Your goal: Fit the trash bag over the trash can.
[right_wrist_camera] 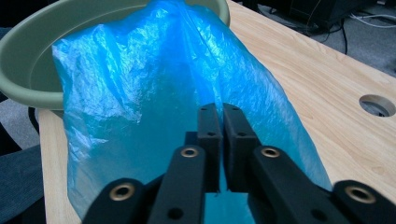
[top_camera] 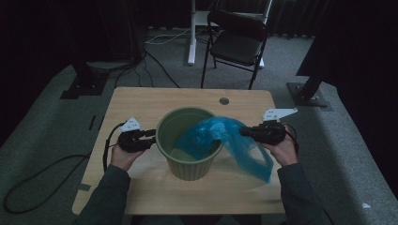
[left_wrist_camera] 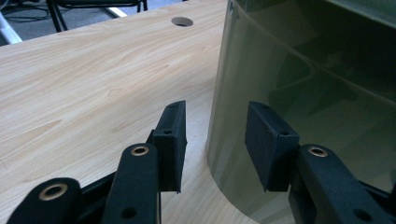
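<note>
A green plastic bin [top_camera: 187, 165] stands upright in the middle of the wooden table [top_camera: 141, 101]. A blue plastic bag [top_camera: 211, 136] lies draped over its right rim, partly inside the bin and partly hanging down outside on the right. My right gripper [top_camera: 243, 131] is at the right of the bin, shut on a fold of the bag [right_wrist_camera: 140, 84]; its jaws [right_wrist_camera: 219, 109] are nearly together with the film pinched between them. My left gripper [top_camera: 151, 137] is by the bin's left wall [left_wrist_camera: 303, 70]. Its jaws [left_wrist_camera: 215, 121] stand apart, the pads not pressing on the wall.
A round cable hole [top_camera: 224, 101] sits near the table's far edge. Beyond the table stand a black folding chair [top_camera: 237, 40] and a white desk leg [top_camera: 192, 33]. Cables run over the carpet at the left [top_camera: 42, 178]. Dark stands flank the table.
</note>
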The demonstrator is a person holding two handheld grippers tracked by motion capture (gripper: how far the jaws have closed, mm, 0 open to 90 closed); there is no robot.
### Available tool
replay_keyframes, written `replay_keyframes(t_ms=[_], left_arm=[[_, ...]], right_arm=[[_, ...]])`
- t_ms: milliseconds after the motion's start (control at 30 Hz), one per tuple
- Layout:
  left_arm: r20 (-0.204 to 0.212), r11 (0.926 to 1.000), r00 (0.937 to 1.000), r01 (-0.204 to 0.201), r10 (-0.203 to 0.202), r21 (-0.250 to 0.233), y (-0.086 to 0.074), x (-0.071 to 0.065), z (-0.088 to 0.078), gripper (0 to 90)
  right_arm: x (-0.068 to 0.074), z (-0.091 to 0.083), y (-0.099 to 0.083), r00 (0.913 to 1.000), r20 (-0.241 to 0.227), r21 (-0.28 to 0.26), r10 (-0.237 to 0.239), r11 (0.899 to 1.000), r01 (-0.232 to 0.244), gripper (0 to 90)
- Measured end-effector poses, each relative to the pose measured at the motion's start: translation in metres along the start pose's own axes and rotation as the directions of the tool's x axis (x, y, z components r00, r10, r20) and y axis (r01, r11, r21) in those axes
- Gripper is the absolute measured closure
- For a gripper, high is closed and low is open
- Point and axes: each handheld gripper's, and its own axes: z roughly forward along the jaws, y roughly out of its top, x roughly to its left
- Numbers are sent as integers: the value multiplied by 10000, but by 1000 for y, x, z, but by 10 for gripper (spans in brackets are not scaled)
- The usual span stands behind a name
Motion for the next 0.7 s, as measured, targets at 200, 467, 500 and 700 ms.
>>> replay_keyframes(t_ms=[200,467,500,700], left_arm=[[332,10000,9994,-49,51,-60,1,3,-5,595],[793,9999,9968,39,-30,-117,6,12,-20,609],[888,9998,9960,66,-51,-173,7,14,-23,612],[1478,9990,9890,89,-24,-431,15,21,-38,656]], right_arm=[[2,-2,2,9999,14,-50,-131,9999,131,899],[2,-5,4,9997,91,-93,-208,9997,209,899],[2,-6,4,9997,106,-110,-230,9997,232,899],[3,-8,12,9993,142,-173,-354,9992,357,899]])
